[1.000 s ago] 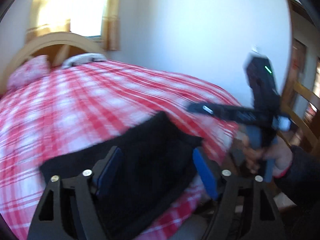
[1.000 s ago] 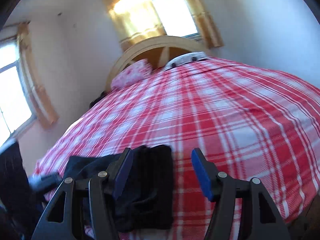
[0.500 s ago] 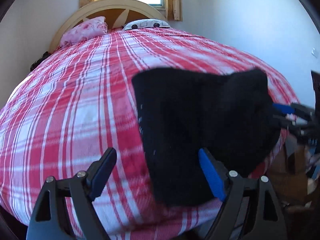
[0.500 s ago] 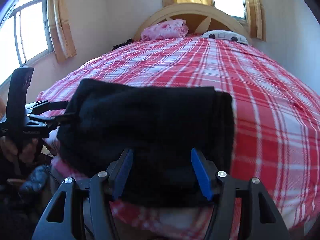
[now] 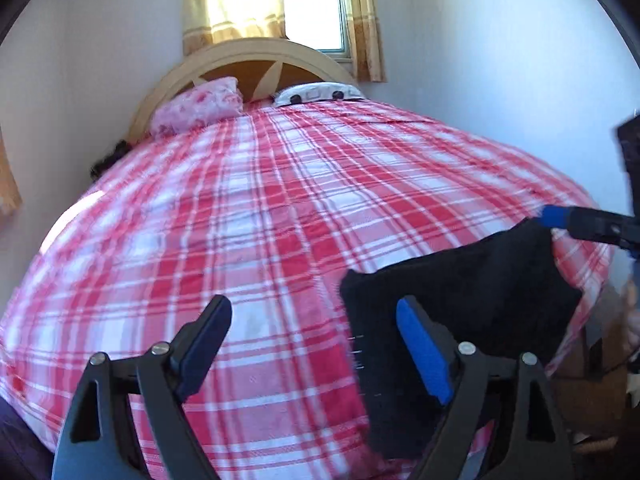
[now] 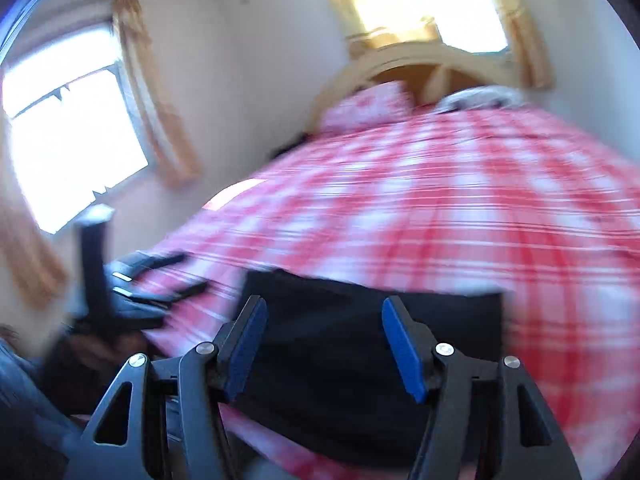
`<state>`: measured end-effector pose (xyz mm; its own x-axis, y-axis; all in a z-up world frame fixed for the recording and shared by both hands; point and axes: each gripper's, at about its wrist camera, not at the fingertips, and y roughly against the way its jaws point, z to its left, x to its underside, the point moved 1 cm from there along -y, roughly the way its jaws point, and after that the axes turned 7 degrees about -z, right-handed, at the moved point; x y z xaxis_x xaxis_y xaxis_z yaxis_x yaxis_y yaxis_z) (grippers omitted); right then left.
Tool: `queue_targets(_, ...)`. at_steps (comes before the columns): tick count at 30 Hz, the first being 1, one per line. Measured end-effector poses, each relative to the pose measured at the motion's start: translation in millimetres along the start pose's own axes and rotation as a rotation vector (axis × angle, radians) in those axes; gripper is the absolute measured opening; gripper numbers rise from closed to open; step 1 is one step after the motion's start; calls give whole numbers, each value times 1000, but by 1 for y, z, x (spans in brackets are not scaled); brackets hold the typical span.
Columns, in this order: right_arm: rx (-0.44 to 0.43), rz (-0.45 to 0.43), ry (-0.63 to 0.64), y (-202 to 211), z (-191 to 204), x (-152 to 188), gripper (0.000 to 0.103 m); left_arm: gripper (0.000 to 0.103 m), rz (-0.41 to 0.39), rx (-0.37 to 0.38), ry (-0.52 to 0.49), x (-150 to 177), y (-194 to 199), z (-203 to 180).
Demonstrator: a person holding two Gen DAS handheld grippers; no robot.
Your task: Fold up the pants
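Note:
The black pants lie folded in a compact stack on the red plaid bed, near its front right edge. My left gripper is open and empty, just left of the stack. In the right wrist view the pants lie straight ahead. My right gripper is open and empty above them; that view is blurred. The right gripper's blue fingertips show at the far corner of the stack. The left gripper shows at the left of the right wrist view.
The red-and-white plaid bedspread covers the whole bed. A pink pillow and a white pillow lie against the wooden headboard. Walls and curtained windows stand behind and to the left.
The pants hung lifted in front of both cameras half a second ago; now they lie flat on the bed. Both grippers have drawn back and the right wrist view has swung left.

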<state>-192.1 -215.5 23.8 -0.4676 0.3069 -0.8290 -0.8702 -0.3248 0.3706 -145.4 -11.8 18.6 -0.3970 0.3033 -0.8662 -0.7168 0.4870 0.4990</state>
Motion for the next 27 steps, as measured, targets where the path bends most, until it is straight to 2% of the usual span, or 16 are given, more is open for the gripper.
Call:
queue_targets(1, -71, 38, -39, -19, -1, -8, 62, 86, 5, 49, 21, 3, -2, -8)
queue_targets(3, -145, 104, -96, -56, -5, -24, 62, 85, 10, 85, -2, 10, -8, -24)
queue_targets(6, -220, 206, -202, -112, -21, -32, 62, 73, 35, 79, -84, 34, -18, -60)
queue_targets(9, -317, 314, -366, -151, -35, -17, 62, 72, -3, 33, -157, 45, -17, -78)
queue_targets(12, -360, 410, -498, -170, -42, 6, 62, 72, -33, 59, -169, 41, -15, -81)
queue_targets(16, -432, 503, -668, -173, -48, 13, 62, 72, -122, 104, -162, 27, 2, -74)
queue_targets(18, -442, 560, -755, -179, -52, 16, 63, 72, -101, 158, -158, 28, -4, -76)
queue_targets(21, -362, 650, -698, -204, -50, 15, 62, 72, -42, 166, -165, 43, -21, -81)
queue_targets(25, -396, 771, -628, -236, -31, 12, 63, 73, -65, 156, -210, 52, -21, -89)
queue_targets(27, -374, 811, -584, -250, -21, 12, 65, 73, -60, 153, -202, 52, -24, -88)
